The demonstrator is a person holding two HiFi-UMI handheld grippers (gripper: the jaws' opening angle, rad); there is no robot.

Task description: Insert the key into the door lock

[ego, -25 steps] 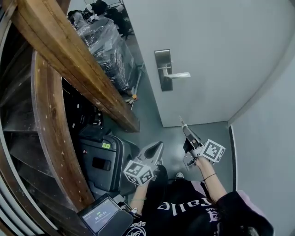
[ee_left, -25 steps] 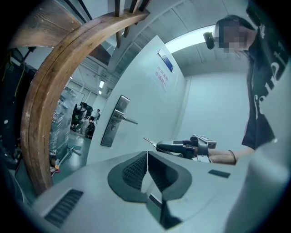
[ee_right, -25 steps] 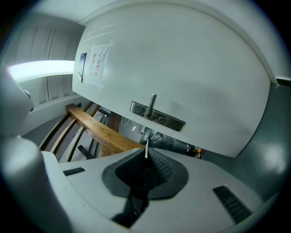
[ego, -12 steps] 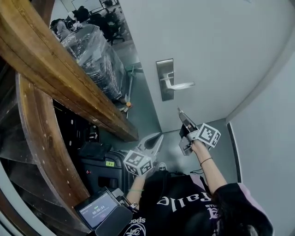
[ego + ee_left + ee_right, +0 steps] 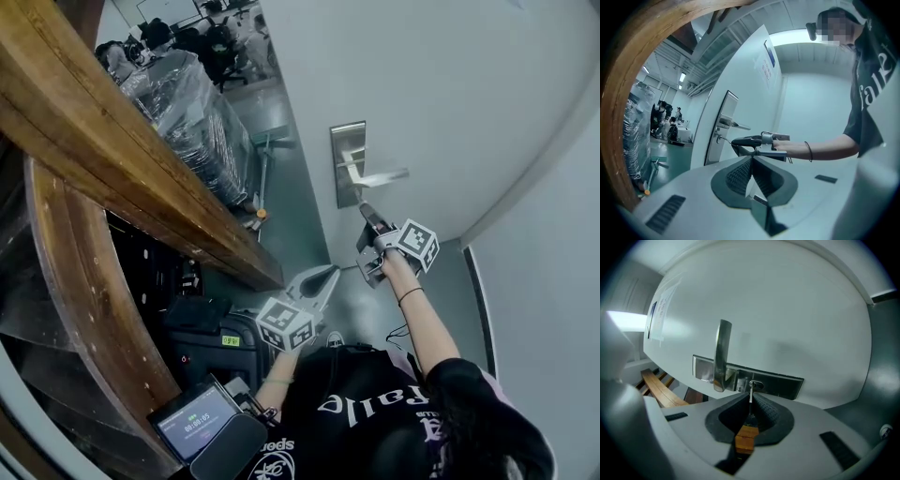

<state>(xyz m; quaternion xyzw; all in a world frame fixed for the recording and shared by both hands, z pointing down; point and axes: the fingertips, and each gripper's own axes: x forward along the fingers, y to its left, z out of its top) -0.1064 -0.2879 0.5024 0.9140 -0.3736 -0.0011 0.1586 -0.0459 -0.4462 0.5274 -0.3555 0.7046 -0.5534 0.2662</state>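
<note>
The grey door (image 5: 450,103) carries a steel lock plate (image 5: 348,161) with a lever handle (image 5: 377,176). My right gripper (image 5: 365,212) is raised to the plate's lower end, shut on a small metal key (image 5: 750,394). In the right gripper view the key's tip is at the keyhole (image 5: 756,385), just beside the handle (image 5: 722,355); whether it is inside I cannot tell. A wooden tag (image 5: 746,437) sits behind the key between the jaws. My left gripper (image 5: 322,278) hangs lower and left, shut on nothing. From the left gripper view I see the right gripper (image 5: 733,142) pointing the key (image 5: 723,139) at the plate (image 5: 720,129).
A heavy curved wooden beam (image 5: 112,141) runs along the left. Below it stand a dark case (image 5: 202,342) and a device with a lit screen (image 5: 192,424). Plastic-wrapped goods (image 5: 192,117) stand by the door's edge. A grey wall (image 5: 553,281) closes the right side.
My right gripper has risen and moved forward with the key, from below the door's lock plate up to its keyhole. The left gripper has stayed low and shut.
</note>
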